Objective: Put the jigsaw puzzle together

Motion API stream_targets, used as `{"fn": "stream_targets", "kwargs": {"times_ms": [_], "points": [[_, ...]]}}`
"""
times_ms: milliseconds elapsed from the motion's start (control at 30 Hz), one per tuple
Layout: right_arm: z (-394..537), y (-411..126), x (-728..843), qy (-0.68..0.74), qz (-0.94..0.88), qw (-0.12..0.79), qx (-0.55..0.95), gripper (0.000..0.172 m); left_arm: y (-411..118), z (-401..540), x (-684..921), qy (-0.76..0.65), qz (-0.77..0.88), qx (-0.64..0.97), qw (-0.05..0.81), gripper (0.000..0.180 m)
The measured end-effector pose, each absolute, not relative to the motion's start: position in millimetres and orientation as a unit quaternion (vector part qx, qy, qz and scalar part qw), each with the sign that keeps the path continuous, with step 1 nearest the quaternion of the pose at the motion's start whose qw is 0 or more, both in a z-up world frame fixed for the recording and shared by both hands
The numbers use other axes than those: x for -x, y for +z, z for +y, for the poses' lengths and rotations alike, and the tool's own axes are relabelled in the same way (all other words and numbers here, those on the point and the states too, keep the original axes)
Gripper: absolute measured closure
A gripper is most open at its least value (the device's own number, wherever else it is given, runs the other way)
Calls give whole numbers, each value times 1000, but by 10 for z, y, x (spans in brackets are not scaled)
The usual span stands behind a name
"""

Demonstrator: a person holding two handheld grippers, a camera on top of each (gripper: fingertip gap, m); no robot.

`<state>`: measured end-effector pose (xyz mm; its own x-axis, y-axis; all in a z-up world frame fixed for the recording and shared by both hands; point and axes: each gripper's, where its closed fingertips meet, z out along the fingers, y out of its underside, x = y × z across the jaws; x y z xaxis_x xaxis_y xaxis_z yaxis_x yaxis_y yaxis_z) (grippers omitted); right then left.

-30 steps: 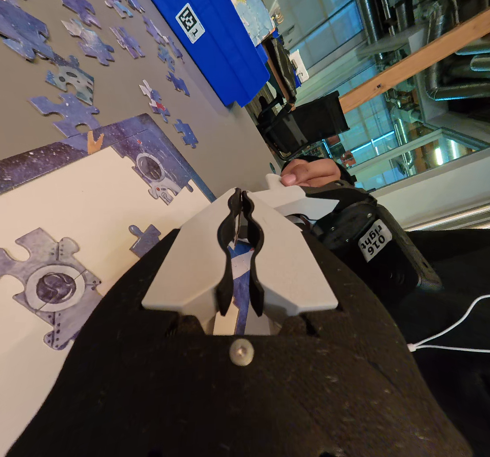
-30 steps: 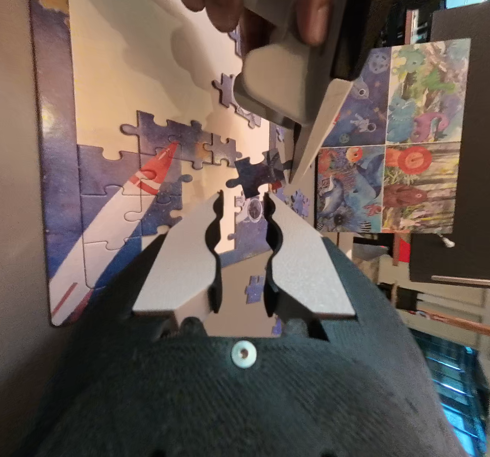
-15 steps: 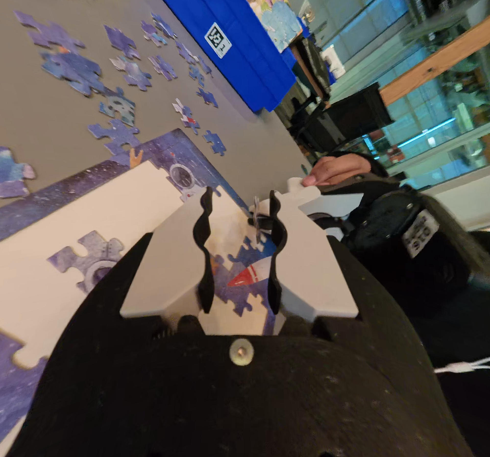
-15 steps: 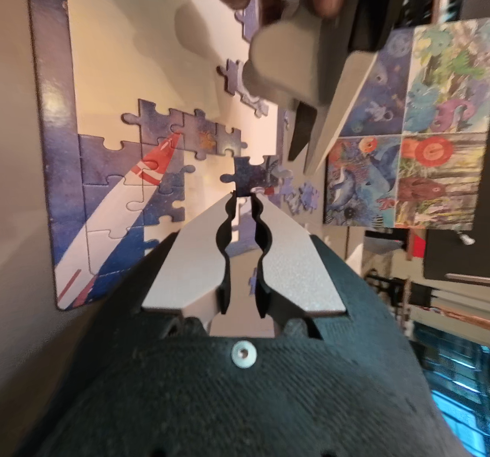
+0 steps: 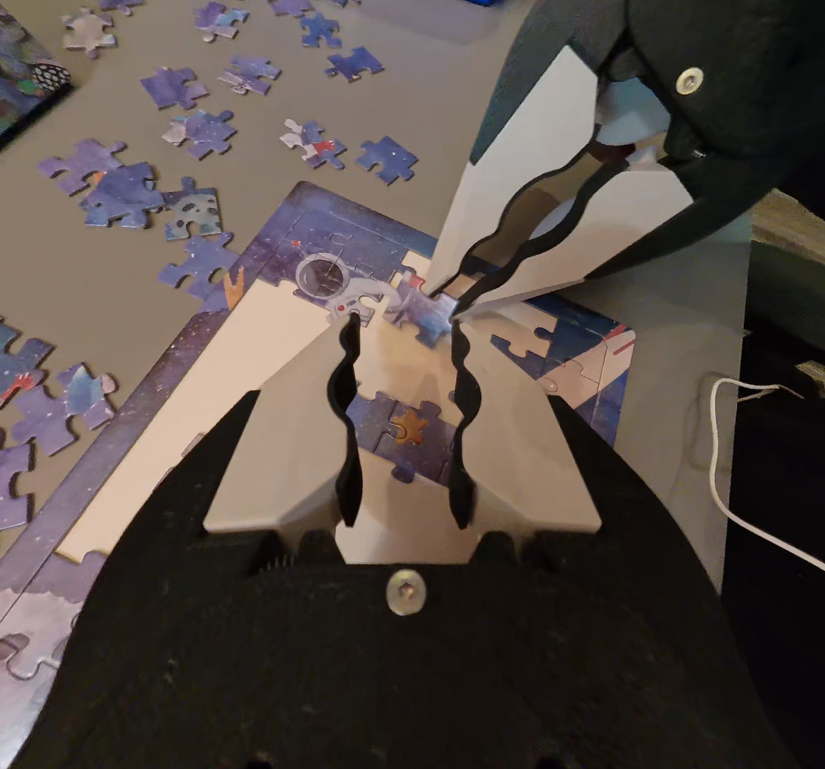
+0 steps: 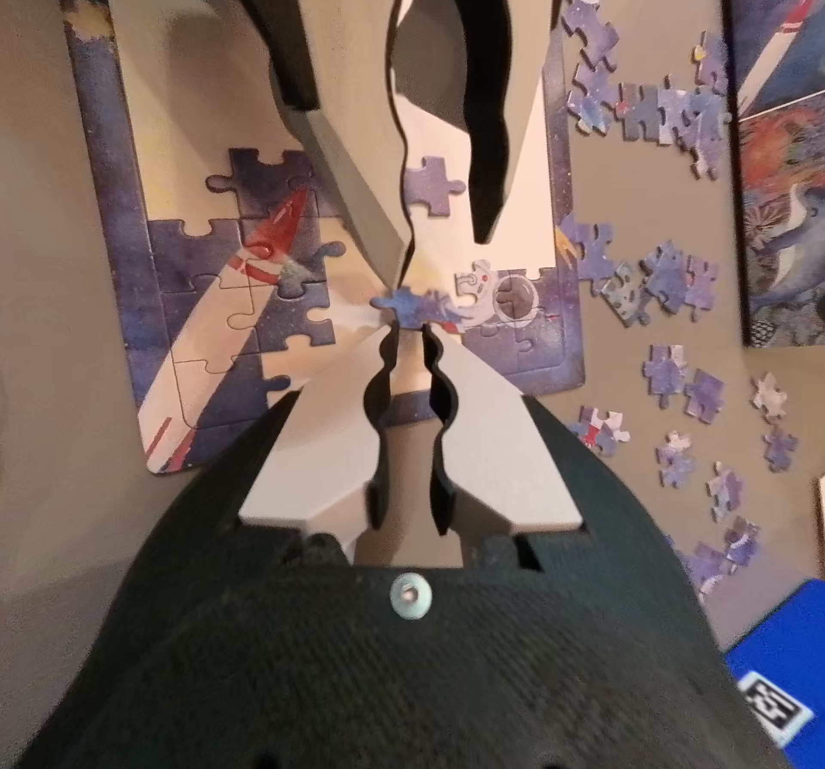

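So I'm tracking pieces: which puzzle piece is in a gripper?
The blue piece beside the astronaut, pinched by the right gripper; the others lie untouched.

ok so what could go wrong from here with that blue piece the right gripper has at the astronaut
1. The right gripper pinches the blue puzzle piece only by its edge, so it could twist or slip.
2. The piece sits tilted beside the astronaut section, so its tabs may miss and lift the joined pieces.
3. The open left gripper hovers very close and could bump it.
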<state>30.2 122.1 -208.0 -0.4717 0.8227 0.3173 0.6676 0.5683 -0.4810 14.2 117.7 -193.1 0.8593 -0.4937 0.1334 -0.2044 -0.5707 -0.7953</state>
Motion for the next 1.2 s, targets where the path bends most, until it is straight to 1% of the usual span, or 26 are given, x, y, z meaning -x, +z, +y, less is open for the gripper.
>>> {"fn": "stream_targets", "kwargs": {"times_ms": [367, 667, 867, 1200], "points": [[1248, -2112, -262, 172, -849, 256, 430, 162, -2027, 1184, -126, -165, 209, 877, 400, 141], [1221, -2075, -214, 228, -849, 258, 402, 162, -2014, 1194, -130, -165, 212, 876, 401, 141], [1248, -2117, -217, 230, -853, 250, 395, 162, -2073, 1183, -135, -162, 216, 881, 389, 141], [1261, -2129, -278, 225, -851, 244, 407, 154, -2128, 1177, -148, -157, 222, 886, 376, 140]]}}
